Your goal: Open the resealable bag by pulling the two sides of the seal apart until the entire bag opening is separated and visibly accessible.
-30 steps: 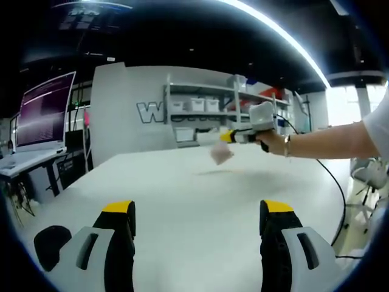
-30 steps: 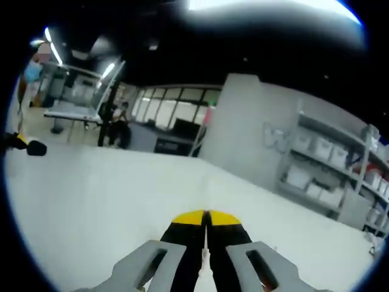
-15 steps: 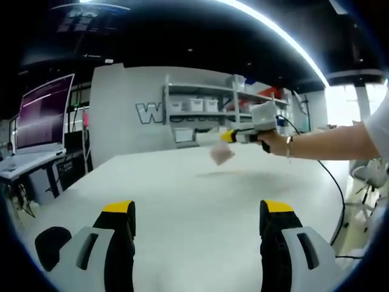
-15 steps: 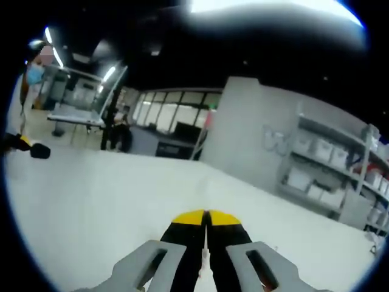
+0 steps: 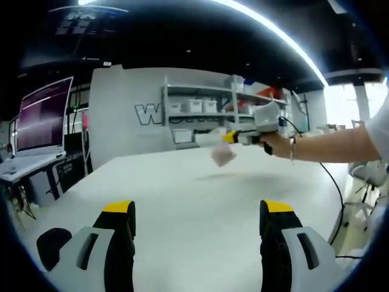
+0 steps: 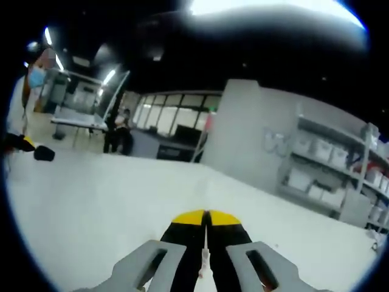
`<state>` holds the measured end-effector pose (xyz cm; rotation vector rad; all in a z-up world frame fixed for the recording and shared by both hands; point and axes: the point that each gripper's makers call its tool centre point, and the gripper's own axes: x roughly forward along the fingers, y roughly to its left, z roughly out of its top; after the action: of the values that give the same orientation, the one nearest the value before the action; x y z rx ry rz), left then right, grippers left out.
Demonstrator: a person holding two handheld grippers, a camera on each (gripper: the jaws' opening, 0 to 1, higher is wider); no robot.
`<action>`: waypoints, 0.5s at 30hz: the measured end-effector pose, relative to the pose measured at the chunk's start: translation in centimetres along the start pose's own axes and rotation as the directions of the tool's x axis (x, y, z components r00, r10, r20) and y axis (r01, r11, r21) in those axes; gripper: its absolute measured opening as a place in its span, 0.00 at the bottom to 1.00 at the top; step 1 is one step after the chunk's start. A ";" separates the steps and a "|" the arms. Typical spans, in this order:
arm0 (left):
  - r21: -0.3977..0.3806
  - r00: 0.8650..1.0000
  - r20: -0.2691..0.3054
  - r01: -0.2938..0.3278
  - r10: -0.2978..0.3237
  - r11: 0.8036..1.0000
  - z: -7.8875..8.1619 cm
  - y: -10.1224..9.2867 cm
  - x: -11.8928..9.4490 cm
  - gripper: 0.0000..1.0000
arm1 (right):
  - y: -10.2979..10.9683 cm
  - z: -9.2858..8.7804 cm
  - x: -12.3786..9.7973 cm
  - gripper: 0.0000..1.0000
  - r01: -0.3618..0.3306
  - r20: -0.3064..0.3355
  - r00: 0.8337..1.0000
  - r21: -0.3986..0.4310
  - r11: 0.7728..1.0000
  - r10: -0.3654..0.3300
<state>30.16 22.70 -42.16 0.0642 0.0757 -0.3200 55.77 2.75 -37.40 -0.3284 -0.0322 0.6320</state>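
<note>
**Clear plastic bag held aloft by the right tool, left tool open and apart**

Translucent plastic, pale and blurred, is all that can be made out of the resealable bag [image 5: 221, 156]: in the left gripper view it hangs from the yellow tips of the right tool [image 5: 228, 137], above the white counter [image 5: 200, 207] and toward its far edge, with a faint shadow on the surface beneath it. The bag touches nothing but those tips. A hand [image 5: 276, 145] grips the right tool's grey body, the forearm reaching in from the right side of the counter.

The left tool [image 5: 197, 214] sits well apart from the bag, low over the near part of the counter, its two yellow-tipped jaws spread wide with nothing between them.

In the right gripper view the right tool's [image 6: 205, 217] jaws are pressed together, and a thin pale sliver shows along the seam between them, which appears to be the bag's edge; the rest of the bag is hidden below the jaws. The seal itself, and whether it is parted anywhere, is too small and blurred to tell. Shelves [image 5: 200, 112] with white bins stand beyond the counter's far edge, and a monitor [image 5: 42, 115] stands off its left side.
</note>
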 end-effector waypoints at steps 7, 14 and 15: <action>0.004 1.000 0.003 0.003 -0.003 1.000 0.2 -0.2 0.0 0.82 | 0.3 0.4 -0.9 0.00 -0.005 0.019 1.000 0.011 1.000 0.005; 0.007 1.000 0.005 0.006 -0.006 1.000 0.3 -0.4 -0.1 0.82 | 0.5 0.2 -1.5 0.00 -0.004 0.025 1.000 0.033 0.999 0.004; 0.008 1.000 0.005 0.006 -0.006 1.000 0.4 -0.4 -0.2 0.82 | 0.5 0.1 -1.6 0.00 -0.004 0.025 1.000 0.034 0.999 0.003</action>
<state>29.88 22.30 -41.80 0.0712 0.0697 -0.3268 54.19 2.22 -37.32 -0.2877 -0.0447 0.6391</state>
